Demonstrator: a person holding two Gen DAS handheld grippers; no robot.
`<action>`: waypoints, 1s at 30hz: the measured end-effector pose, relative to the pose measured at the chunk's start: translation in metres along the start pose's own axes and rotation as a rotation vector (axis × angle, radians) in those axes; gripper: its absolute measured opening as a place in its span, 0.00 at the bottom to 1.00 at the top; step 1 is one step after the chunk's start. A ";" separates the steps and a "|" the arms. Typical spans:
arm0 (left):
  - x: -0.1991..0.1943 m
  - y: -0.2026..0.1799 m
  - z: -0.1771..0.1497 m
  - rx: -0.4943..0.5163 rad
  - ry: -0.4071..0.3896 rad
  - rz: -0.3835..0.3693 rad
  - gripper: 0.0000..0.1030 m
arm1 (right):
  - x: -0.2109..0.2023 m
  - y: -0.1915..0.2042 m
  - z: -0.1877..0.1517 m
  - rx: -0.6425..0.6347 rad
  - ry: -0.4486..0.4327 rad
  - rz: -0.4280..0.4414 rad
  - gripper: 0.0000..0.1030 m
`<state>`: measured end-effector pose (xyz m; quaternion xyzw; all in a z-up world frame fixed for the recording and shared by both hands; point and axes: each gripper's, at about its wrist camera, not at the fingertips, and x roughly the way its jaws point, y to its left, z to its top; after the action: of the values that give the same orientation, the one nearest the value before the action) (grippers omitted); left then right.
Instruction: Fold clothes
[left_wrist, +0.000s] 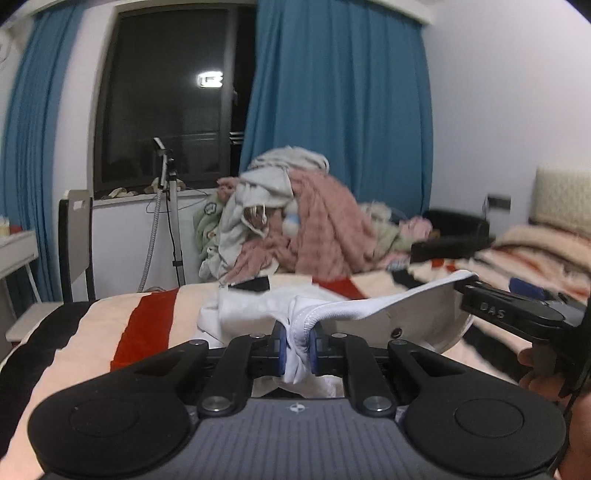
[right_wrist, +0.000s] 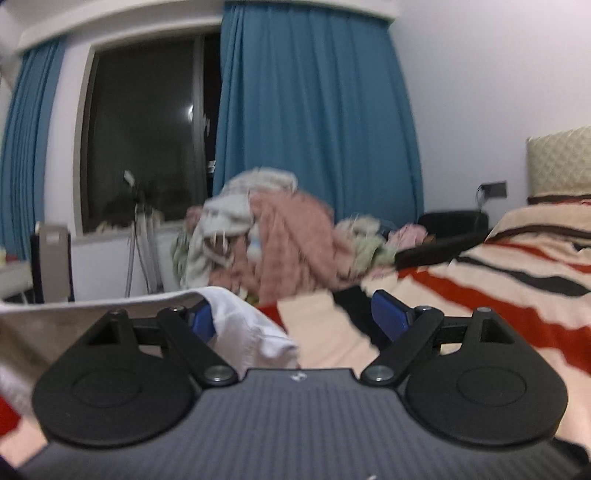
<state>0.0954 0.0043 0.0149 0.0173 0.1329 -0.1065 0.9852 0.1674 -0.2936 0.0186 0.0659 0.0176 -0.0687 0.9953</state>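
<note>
The left gripper is clamped on the white garment; the right gripper, jaws apart, risks dropping the 3 o'clock edge.

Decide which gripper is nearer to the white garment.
Left. The left gripper is clamped on the white garment; the right gripper stands open, the cloth touching only one of its fingers.

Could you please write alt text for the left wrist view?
The left gripper is shut on a bunched white garment above a striped blanket; behind, a clothes pile sits before blue curtains.
</note>
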 end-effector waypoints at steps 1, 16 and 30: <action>-0.011 0.002 0.002 -0.017 -0.011 -0.009 0.12 | -0.008 -0.002 0.007 0.010 -0.009 -0.002 0.84; -0.099 0.031 -0.037 -0.115 0.169 -0.022 0.14 | -0.089 0.001 -0.008 -0.061 0.192 0.002 0.84; -0.082 0.007 -0.039 -0.058 0.132 -0.134 0.48 | -0.130 -0.002 0.032 -0.059 -0.159 0.045 0.84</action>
<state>0.0092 0.0308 -0.0010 -0.0130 0.2014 -0.1672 0.9650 0.0396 -0.2822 0.0556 0.0310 -0.0611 -0.0510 0.9963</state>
